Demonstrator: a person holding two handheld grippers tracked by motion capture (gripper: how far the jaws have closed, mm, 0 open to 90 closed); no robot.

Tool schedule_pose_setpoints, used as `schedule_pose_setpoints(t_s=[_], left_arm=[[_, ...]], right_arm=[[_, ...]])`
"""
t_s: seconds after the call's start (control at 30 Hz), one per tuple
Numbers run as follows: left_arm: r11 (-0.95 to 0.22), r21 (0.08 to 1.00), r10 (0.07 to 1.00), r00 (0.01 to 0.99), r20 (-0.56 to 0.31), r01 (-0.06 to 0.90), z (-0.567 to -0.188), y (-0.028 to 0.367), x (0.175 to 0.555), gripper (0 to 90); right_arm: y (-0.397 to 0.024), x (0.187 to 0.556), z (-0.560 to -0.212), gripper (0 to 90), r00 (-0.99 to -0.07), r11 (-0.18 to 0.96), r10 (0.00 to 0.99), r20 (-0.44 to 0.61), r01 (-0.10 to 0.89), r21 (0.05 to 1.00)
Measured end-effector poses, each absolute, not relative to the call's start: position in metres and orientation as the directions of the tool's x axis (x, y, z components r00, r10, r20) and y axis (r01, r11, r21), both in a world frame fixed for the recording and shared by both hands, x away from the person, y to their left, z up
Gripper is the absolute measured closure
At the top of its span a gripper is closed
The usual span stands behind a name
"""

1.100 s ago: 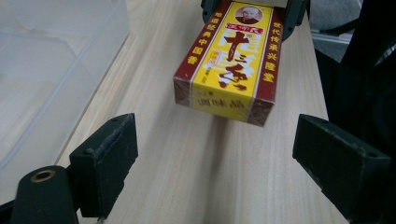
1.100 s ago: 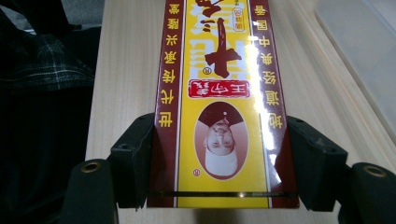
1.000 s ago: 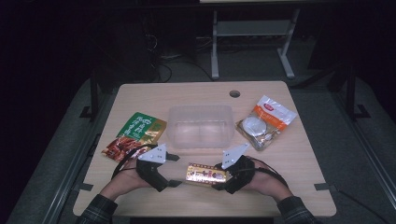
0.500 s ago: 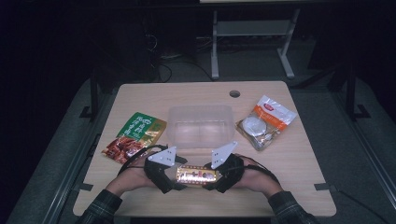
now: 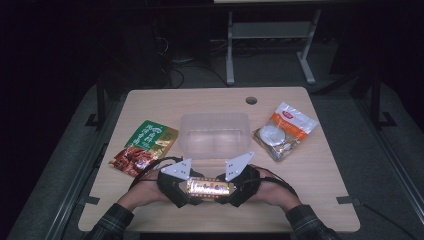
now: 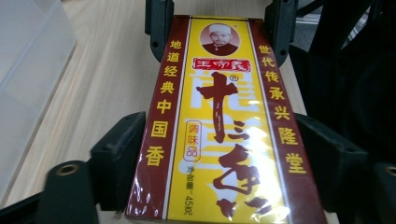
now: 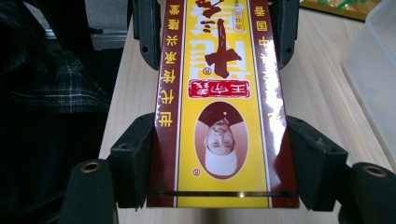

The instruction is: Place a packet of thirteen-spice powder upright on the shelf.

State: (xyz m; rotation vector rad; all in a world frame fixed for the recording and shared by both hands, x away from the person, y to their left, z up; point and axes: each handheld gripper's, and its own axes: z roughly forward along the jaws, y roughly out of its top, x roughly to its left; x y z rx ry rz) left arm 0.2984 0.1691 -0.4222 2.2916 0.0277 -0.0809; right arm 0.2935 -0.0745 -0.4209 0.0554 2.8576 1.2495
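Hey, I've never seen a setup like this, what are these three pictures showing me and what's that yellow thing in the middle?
A person sits at a wooden table and holds a hand tool with two black jaws in each hand. The high view looks down from above. The other two pictures come from small cameras riding on each tool.

The left gripper and right gripper meet at opposite ends of a yellow and dark red seasoning box. The right jaws clasp its sides. The left jaws have just been closing on its other end, with the box between them.

Also on the table: a clear plastic tub, a green and red snack packet, and an orange and white packet.
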Motion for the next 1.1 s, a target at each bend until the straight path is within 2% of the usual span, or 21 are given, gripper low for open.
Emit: schedule_pose_setpoints(t_s=[0.13,0.47,0.57,0.7,0.77,0.83,1.1], left_arm=[[-0.648,0.76,-0.017,0.997,-0.07,0.043,-0.424,0.171,0.298,30.3],[-0.658,0.752,-0.015,0.997,-0.072,0.044,-0.426,0.169,0.297,31.4],[-0.675,0.736,0.006,0.999,-0.053,0.043,-0.427,0.167,0.294,31.5],[-0.663,0.745,0.032,0.997,-0.066,0.071,-0.429,0.173,0.293,31.5],[-0.66,0.746,0.048,0.996,-0.081,0.092,-0.429,0.177,0.293,31.5],[-0.654,0.749,0.059,0.994,-0.088,0.105,-0.431,0.18,0.293,31.5],[-0.662,0.741,0.073,0.994,-0.083,0.111,-0.433,0.184,0.292,31.5]], right_arm=[[-0.074,0.293,-0.422,31.9,-0.999,0.679,0.036,-0.007,0.02,0.734],[-0.075,0.295,-0.424,31.0,-0.999,0.685,0.027,0.021,0.034,0.728],[-0.075,0.295,-0.426,25.1,-0.999,0.7,0.04,0.034,0.052,0.712],[-0.08,0.293,-0.427,18.3,-0.995,0.701,0.102,0.022,0.088,0.707],[-0.082,0.292,-0.428,18.1,-0.993,0.703,0.113,0.017,0.093,0.705],[-0.088,0.286,-0.428,19.4,-0.985,0.673,0.167,0.05,0.151,0.725],[-0.104,0.283,-0.43,16.9,-0.969,0.656,0.243,0.046,0.199,0.728]])
